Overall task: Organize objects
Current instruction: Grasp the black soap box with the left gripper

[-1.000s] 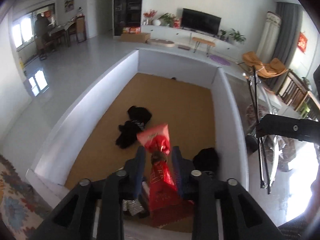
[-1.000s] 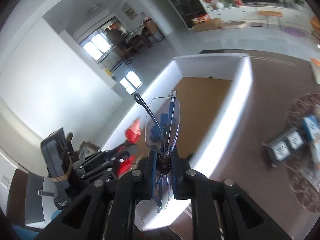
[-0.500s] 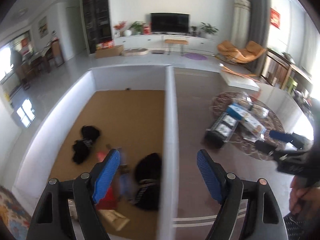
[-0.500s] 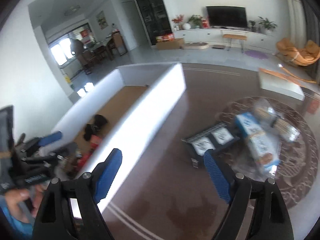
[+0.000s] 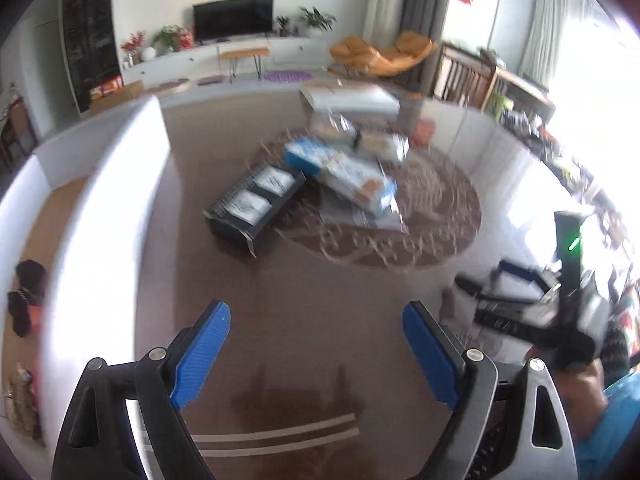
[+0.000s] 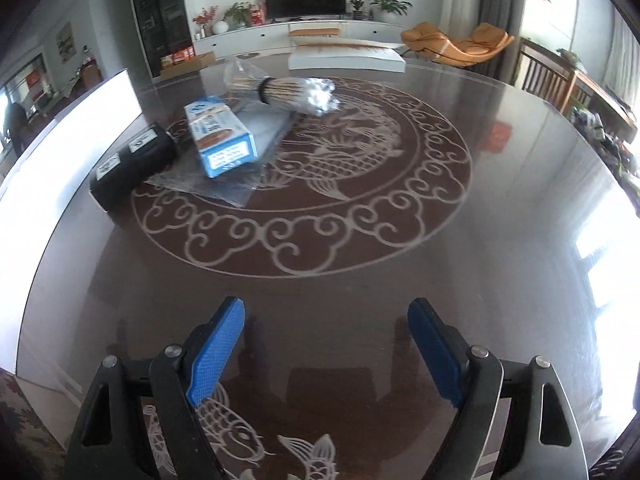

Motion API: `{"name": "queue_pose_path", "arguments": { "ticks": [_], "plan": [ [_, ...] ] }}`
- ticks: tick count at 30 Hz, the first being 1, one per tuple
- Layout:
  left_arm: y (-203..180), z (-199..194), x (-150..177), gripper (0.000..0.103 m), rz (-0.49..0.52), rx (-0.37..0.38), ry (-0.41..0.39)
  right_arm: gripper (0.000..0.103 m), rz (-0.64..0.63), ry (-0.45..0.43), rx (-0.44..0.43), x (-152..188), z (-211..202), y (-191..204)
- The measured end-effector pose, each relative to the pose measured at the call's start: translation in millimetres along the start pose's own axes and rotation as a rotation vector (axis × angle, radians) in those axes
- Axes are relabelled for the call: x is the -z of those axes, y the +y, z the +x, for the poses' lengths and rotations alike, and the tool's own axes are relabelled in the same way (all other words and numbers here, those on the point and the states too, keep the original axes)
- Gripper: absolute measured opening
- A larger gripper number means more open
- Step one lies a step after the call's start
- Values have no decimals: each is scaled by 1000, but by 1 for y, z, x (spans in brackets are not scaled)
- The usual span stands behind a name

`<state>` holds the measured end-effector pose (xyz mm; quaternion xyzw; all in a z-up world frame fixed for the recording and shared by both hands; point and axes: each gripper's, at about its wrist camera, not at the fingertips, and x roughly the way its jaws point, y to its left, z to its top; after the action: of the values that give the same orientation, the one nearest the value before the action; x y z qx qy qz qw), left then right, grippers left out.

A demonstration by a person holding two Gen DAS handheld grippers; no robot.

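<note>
My left gripper [image 5: 316, 312] hovers over the dark table [image 5: 304, 280]; its jaws are opening with nothing between them. My right gripper [image 6: 326, 306] is open and empty above the table's fish pattern [image 6: 320, 160]; it also shows at the right as the right gripper [image 5: 486, 276]. Ahead lie a black box [image 5: 256, 200] [image 6: 132, 160], a blue box [image 5: 344, 172] [image 6: 220, 136] on a clear plastic bag [image 6: 240, 168], and a wrapped bundle of sticks [image 6: 280, 90]. The white bin [image 5: 100, 200] at the left holds dark items [image 5: 28, 292].
A flat white box [image 6: 348, 60] sits at the table's far edge. The white bin's wall [image 6: 60, 152] runs along the table's left side. A person's hand [image 5: 580, 380] holds the right gripper. Chairs and a TV unit stand beyond the table.
The left gripper let go of a red packet and the right let go of eyeglasses. Both opened wide and swung right, from the white bin to over the table.
</note>
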<state>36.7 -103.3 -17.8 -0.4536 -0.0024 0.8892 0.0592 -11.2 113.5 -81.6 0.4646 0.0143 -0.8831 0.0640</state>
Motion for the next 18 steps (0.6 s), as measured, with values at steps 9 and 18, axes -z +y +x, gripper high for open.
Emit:
{"name": "queue_pose_path", "arguments": {
  "ticks": [9, 18],
  "plan": [
    [-18, 60, 13, 88, -18, -21, 46, 94, 97, -25, -19, 2, -8, -26],
    [-24, 90, -3, 89, -30, -45, 21, 103, 3, 21, 54, -7, 9, -14]
  ]
}}
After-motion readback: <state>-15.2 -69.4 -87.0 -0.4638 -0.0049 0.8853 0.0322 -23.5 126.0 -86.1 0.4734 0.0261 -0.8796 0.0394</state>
